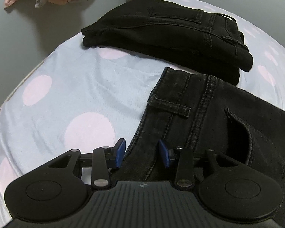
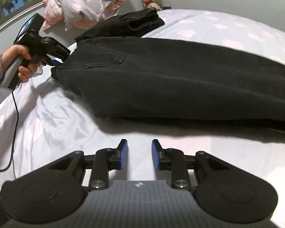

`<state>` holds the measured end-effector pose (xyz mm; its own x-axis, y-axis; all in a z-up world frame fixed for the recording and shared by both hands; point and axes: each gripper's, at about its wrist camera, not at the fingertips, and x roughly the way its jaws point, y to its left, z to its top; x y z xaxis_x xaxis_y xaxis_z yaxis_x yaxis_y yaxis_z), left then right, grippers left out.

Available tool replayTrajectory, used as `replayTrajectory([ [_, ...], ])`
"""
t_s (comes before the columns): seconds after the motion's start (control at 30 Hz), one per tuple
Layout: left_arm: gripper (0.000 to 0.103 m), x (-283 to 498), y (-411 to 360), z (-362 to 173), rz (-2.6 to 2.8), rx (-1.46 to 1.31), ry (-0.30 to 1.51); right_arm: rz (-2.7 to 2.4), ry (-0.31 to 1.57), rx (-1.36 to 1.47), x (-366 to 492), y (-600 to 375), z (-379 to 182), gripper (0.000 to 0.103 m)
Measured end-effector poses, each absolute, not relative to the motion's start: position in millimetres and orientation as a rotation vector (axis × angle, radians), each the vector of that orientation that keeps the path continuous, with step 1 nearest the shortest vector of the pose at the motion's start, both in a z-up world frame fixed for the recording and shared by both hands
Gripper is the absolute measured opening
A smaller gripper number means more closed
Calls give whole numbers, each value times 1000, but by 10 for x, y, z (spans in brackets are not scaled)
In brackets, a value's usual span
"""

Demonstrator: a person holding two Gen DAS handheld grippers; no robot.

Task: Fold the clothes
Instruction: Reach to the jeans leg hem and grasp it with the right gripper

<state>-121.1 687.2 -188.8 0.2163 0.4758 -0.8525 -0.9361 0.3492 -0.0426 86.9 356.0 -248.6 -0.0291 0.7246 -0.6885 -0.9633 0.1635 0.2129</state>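
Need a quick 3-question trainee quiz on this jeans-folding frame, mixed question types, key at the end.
1. True or false: the right hand-held gripper has fabric between its pads.
2. Which part of the unfolded black jeans sits between the left hand-held gripper pads? A) hem B) waistband end C) back pocket
3. What lies beyond the unfolded jeans on the polka-dot blanket?

Key: 1. False, only blanket under it. 2. B. 3. A folded pair of black jeans.
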Motion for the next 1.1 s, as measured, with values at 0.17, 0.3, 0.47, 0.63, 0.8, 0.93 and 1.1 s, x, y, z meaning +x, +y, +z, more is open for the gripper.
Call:
replayTrajectory([
  [0.17, 56, -1354, 6780, -1761, 1120, -688, 786, 1398, 793, -372, 885, 3547, -2446, 39],
  [0.3, 68, -1563, 6451, -1546, 1206, -673, 665, 1361, 812, -328, 974, 3505, -2393, 39],
  [0.47, 71, -1739, 6038, -1460, 1204, -782, 585, 1242, 842, -205, 1287, 3354, -2240, 39],
  [0.63, 72, -1799, 5857, -1595, 1158, -936, 556, 1014, 906, 13, 1965, 2978, -2064, 39],
  [0.8, 72, -1827, 5808, -1770, 1133, -1060, 520, 770, 974, 285, 2891, 2296, -1981, 39],
  [0.93, 72, -1745, 5843, -1858, 1141, -1057, 536, 628, 915, 307, 3574, 1662, -1952, 38],
  [1.1, 77, -1639, 5873, -1924, 1170, -1037, 559, 483, 869, 383, 4412, 973, -2015, 36],
])
